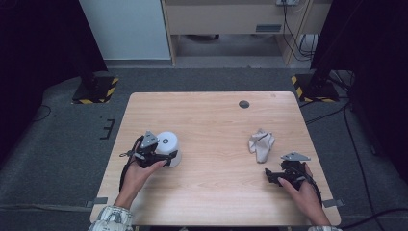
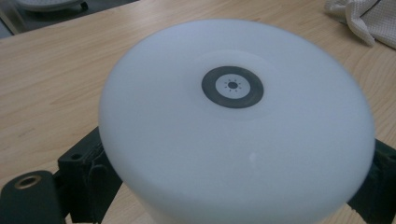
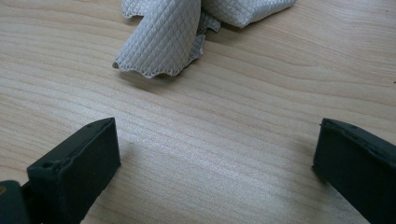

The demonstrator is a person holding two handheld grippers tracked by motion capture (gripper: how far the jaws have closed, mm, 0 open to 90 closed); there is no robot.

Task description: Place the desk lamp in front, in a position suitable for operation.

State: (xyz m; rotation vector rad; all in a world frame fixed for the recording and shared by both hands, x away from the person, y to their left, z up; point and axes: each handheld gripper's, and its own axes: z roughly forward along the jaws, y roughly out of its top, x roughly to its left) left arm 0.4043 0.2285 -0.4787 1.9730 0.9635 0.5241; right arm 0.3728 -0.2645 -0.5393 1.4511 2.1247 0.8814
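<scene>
White cylinder [image 1: 168, 147] between left tongs [image 1: 161, 158]; right tongs [image 3: 215, 168] agape.

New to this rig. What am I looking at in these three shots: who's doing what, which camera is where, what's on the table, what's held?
There is no robot arm. A person stands at a wooden table with a hand-held pair of tongs in each hand: the left tongs and the right tongs.

The high view is taken from a fixed camera above the person's side, looking forward and down. The other two cameras ride on the tongs and look along their black jaws.

On the table sit a white cylinder-shaped object with a dark ring on top, a crumpled white cloth, and a small dark round spot near the far edge.

In the left gripper view the jaws flank the white object on both sides, apparently gripping it. In the right gripper view the jaws stand wide apart, holding nothing, with the cloth just ahead.
</scene>
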